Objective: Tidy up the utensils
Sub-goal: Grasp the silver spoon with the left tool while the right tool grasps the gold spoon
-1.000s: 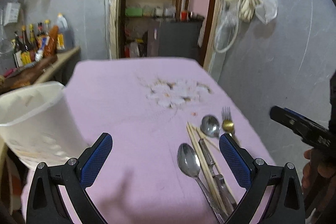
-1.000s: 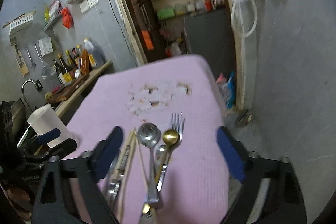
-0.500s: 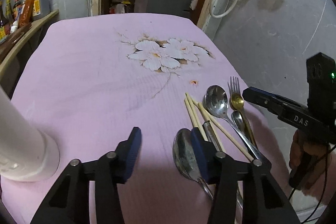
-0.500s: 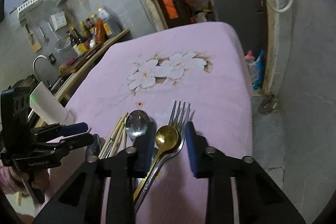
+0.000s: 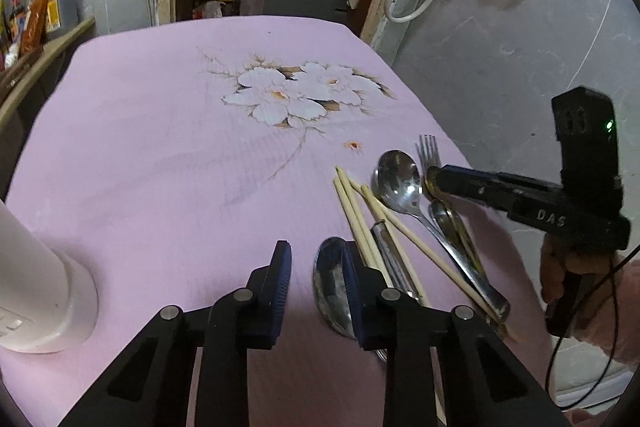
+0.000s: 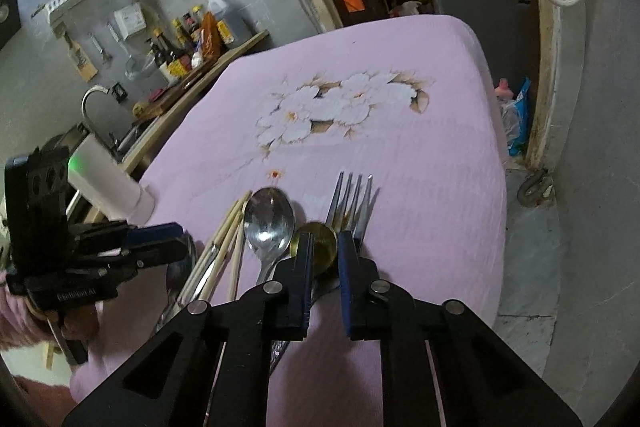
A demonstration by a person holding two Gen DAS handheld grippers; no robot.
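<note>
A pile of utensils lies on the pink flowered cloth: a large silver spoon (image 5: 334, 293), chopsticks (image 5: 356, 219), a second silver spoon (image 5: 400, 183), a fork (image 6: 354, 199) and a small gold spoon (image 6: 320, 247). My left gripper (image 5: 318, 263) is low over the cloth with a narrow gap between its fingers; its right finger lies over the large spoon's bowl. My right gripper (image 6: 325, 251) has its fingers on either side of the gold spoon's bowl, with a gap still showing, and the fork just right of it.
A white plastic utensil holder (image 5: 38, 291) stands at the left edge of the table; it also shows in the right wrist view (image 6: 108, 179). A counter with bottles (image 6: 192, 39) and a sink lies beyond the table's left side. The table's right edge drops to a grey floor.
Both grippers have dropped down to the utensil pile and narrowed their jaws from wide open. The left moved toward the large spoon, the right onto the gold spoon.
</note>
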